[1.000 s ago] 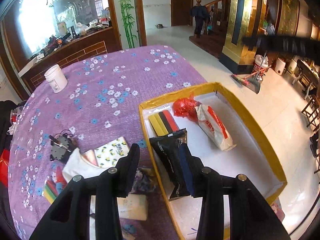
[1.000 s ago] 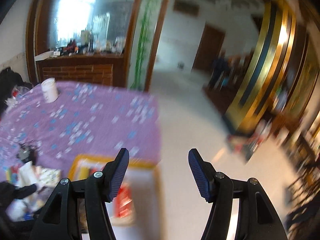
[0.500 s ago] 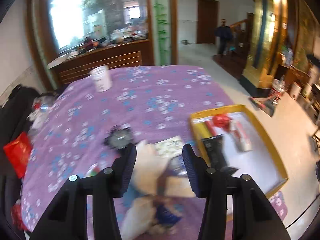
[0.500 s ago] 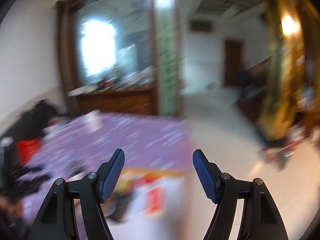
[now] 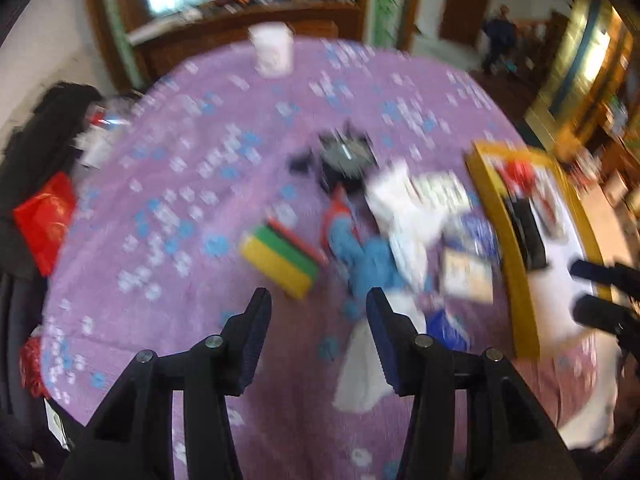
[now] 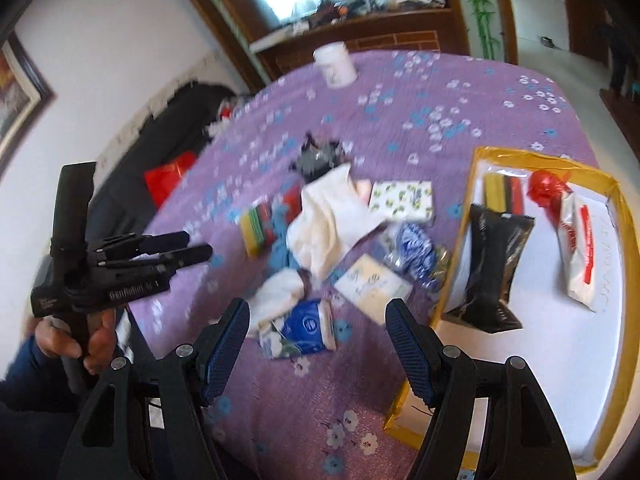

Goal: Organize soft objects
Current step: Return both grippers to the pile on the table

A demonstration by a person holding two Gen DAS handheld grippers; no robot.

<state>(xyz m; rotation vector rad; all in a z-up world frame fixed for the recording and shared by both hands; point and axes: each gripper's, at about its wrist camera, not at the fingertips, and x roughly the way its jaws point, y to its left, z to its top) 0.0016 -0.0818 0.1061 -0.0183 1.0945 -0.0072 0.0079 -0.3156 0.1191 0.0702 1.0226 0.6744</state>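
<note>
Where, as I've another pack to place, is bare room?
Bare: the tray floor on the near side of the black pouch and white-red packet; the purple tablecloth around the white cup. Crowded: the pile left of the tray.

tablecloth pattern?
Purple tablecloth with small blue and white flowers; clearest in the right wrist view.

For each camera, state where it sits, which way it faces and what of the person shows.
Left wrist: on the left gripper, tilted down over the purple tablecloth; right gripper at right edge.
Right wrist: on the right gripper, tilted down toward the pile; left gripper, hand at left.
Shared: yellow-rimmed box, white cup.
</note>
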